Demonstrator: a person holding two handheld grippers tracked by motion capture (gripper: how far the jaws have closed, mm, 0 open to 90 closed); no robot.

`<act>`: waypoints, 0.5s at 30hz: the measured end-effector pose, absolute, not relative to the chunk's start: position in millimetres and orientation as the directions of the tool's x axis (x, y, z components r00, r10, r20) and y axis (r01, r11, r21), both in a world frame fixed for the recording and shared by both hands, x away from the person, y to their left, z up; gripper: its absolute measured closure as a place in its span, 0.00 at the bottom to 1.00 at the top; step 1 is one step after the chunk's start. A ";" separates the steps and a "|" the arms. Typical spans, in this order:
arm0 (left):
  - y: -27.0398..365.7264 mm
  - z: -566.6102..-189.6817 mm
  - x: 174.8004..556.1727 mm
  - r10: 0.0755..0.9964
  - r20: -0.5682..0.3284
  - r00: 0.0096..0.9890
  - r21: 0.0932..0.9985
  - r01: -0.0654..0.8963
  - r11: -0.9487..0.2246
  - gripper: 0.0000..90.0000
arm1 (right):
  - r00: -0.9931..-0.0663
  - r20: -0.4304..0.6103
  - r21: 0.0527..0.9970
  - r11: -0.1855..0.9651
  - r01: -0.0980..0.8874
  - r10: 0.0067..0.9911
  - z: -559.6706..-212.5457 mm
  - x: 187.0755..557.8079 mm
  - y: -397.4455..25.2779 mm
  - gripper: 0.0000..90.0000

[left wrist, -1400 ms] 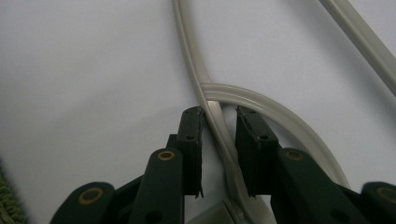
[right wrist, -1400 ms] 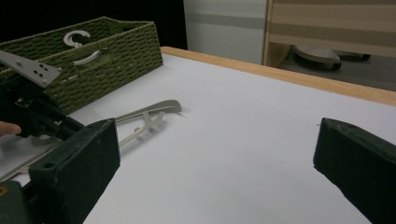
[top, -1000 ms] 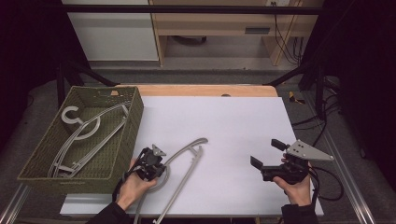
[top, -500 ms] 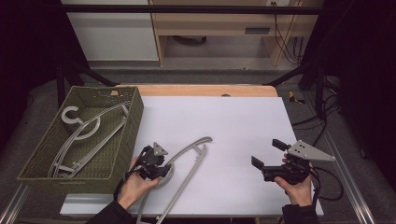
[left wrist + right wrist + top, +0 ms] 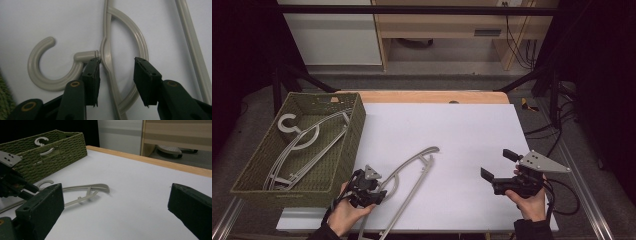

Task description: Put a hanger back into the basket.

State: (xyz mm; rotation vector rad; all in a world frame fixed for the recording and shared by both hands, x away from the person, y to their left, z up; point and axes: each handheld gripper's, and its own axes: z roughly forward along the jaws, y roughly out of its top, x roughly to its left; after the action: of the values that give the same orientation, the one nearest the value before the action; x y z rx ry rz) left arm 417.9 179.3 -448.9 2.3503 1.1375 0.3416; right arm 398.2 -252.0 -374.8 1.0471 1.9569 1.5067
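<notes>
White tabletop (image 5: 452,135) mid-frame, dark room behind, green woven basket (image 5: 347,145) at left, grey plastic hanger (image 5: 412,170) bottom centre, left gripper (image 5: 116,68) open astride its neck, right gripper (image 5: 497,167) open, lower right

Pale grey smooth plastic clothes hanger (image 5: 107,62) on the table, slight satin sheen, moulded seam where the hook meets the neck. Left gripper (image 5: 116,72): dark green-black matt plastic jaws, faintly scuffed pad faces, brass-coloured rivets at the pivots. Right gripper (image 5: 497,165): same matt dark plastic jaws, flat grey metal-looking three-cornered plate on top, dull finish. White matt tabletop sheet (image 5: 462,135), smooth, no glare; light wooden edge strip (image 5: 432,96) along the far side, smooth. Olive-green woven basket (image 5: 354,127), coarse rough weave, matt. Grey plastic hangers inside the basket (image 5: 304,140), same smooth finish.
</notes>
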 end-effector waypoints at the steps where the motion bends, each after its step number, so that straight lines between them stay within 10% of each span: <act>1: 179.2 -450.3 418.3 0.788 0.006 0.615 0.537 0.663 -0.522 0.65 | -0.609 0.091 0.950 0.114 0.289 0.788 -374.8 398.3 -252.0 0.01; 15: 182.6 -456.8 422.1 0.812 -0.001 0.584 0.496 0.706 -0.507 0.85 | -0.610 0.094 0.950 0.114 0.292 0.787 -374.2 397.6 -250.6 0.01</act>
State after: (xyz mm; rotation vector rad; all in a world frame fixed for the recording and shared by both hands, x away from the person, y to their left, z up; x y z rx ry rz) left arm 422.1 182.6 -456.8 2.3683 1.2147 0.3210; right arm 397.6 -250.6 -374.2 1.0455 1.9609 1.5086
